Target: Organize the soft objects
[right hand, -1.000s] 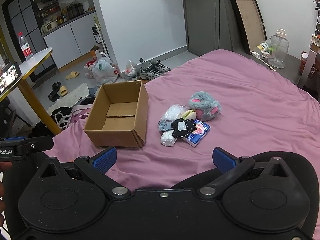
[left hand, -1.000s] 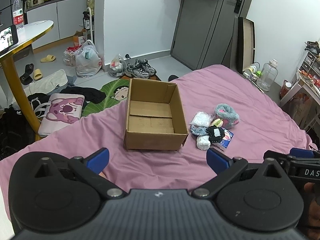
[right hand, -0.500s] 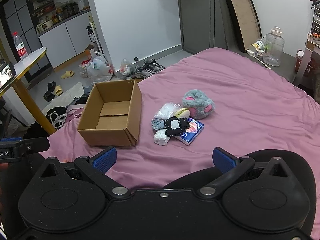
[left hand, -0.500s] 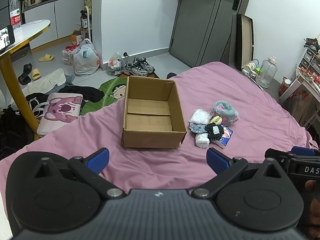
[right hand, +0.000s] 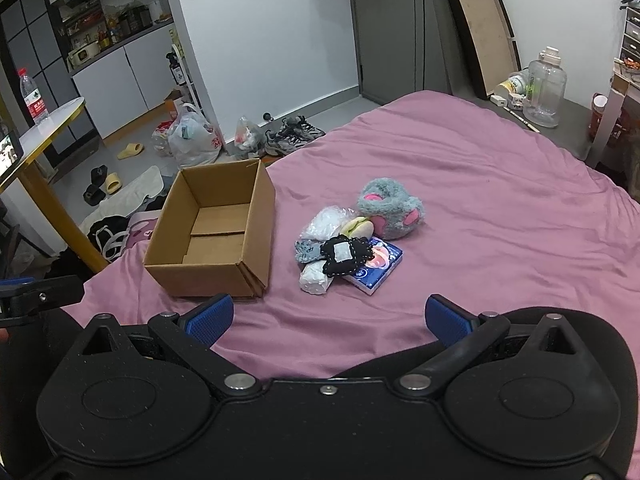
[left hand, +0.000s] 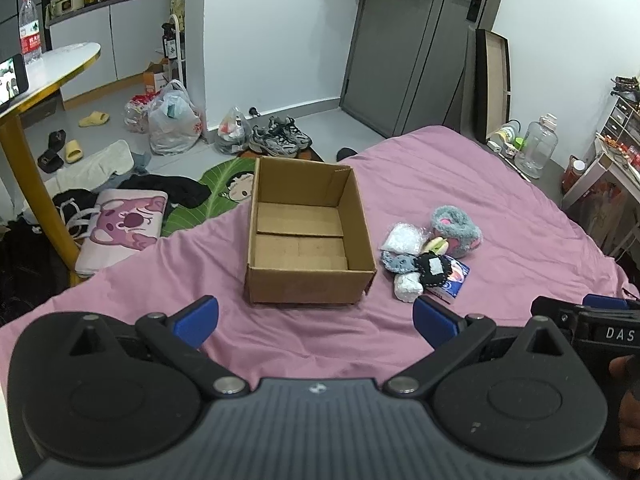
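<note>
Both grippers, left (left hand: 315,316) and right (right hand: 328,316), hang with jaws apart, empty. Heaped soft toys (right hand: 352,236) overlap; a grab may drag neighbours, missing the cardboard box (right hand: 212,240).

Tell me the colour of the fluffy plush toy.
Grey-blue fur with pink patches; the fluffy plush toy shows best in the right wrist view.

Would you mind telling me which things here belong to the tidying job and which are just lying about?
Job:
cardboard box, empty
grey plush
black pad
white bundle
blue packet

Lying about:
sneakers
plastic bags
yellow slippers
clear jug
</note>
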Tool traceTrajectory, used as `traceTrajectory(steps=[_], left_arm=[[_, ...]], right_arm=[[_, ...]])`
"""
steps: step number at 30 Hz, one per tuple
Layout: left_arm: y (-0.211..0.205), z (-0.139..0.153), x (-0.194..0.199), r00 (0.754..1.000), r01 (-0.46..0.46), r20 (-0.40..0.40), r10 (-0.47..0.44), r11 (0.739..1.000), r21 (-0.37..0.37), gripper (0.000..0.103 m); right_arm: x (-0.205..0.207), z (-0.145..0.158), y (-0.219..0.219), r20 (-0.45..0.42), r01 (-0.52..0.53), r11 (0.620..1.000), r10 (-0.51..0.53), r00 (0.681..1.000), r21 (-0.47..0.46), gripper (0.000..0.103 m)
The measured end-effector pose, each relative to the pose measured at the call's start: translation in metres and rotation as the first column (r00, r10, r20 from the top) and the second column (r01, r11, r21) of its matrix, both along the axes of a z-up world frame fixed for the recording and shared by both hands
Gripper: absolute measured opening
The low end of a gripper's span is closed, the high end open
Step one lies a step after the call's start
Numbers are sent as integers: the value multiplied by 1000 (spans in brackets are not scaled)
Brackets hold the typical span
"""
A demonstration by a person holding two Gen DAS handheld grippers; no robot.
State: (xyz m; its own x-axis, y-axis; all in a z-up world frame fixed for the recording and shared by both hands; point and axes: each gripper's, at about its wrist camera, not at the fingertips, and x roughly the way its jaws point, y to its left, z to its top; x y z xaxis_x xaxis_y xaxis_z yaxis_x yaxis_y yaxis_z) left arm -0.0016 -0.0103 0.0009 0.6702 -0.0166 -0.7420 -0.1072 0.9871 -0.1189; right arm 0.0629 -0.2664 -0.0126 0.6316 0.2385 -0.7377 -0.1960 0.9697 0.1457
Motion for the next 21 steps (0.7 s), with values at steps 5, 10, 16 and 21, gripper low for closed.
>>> traceTrajectory(steps=[5,10,16,21], left_arm=[[2,0,9,1000,-5,-2,5,1000,-3,103],[1,-2,16,1000,-5,0,5,1000,2,103],[-4,-7,28,1000,3,4,-3,1000,7,102],[-9,-13,39,1000,8,7,-8,1000,10,102]], right_arm=[[7,-3,-1,-8,-4,1000,4,1000,-1,103],[11,-5,-2,-9,-9,1000,9,1000,7,103],[27,-14,-9,-18,-21,999,22,1000,40,103],[40,-24,-17,-47,-20,996,24,999,82,103]])
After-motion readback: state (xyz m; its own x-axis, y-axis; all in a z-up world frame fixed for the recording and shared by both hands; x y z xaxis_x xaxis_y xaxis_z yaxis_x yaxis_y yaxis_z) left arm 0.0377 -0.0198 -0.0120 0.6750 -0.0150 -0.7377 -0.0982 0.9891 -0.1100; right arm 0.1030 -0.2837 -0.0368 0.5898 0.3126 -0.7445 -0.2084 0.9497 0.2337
